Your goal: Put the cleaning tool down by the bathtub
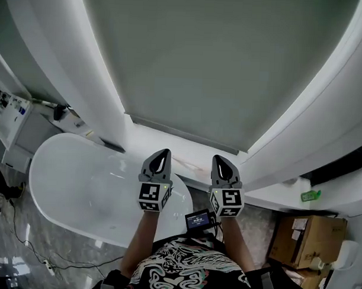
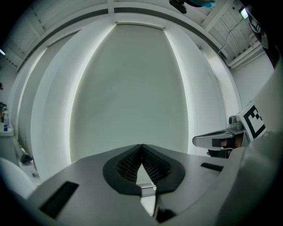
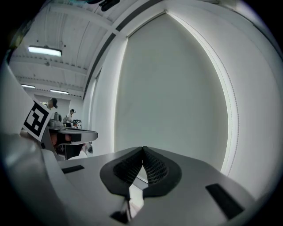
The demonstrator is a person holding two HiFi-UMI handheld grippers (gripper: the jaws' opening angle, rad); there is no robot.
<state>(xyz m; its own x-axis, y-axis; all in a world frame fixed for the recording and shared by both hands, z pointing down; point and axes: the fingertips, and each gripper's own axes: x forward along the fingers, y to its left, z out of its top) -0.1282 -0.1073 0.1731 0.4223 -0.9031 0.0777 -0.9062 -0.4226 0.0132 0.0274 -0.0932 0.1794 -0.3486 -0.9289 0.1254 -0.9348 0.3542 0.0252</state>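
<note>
The white bathtub [image 1: 78,191] lies at the lower left of the head view, below both raised grippers. My left gripper [image 1: 163,154] is shut with nothing between its jaws and points at the grey blind [image 1: 219,65]. My right gripper [image 1: 221,161] is held beside it, also shut and empty. In the left gripper view the ribbed pads meet at the left gripper [image 2: 141,146], and the right gripper [image 2: 221,140] shows at the right edge. The right gripper view shows the right gripper [image 3: 143,149] closed the same way, with the left gripper [image 3: 70,132] at its left. I cannot make out any cleaning tool.
Cardboard boxes [image 1: 305,237] stand at the lower right. A white cabinet [image 1: 15,126] is at the far left, with cables [image 1: 23,242] on the grey floor. A green item [image 1: 310,195] lies on the white ledge. A small screen [image 1: 199,219] hangs at the person's chest.
</note>
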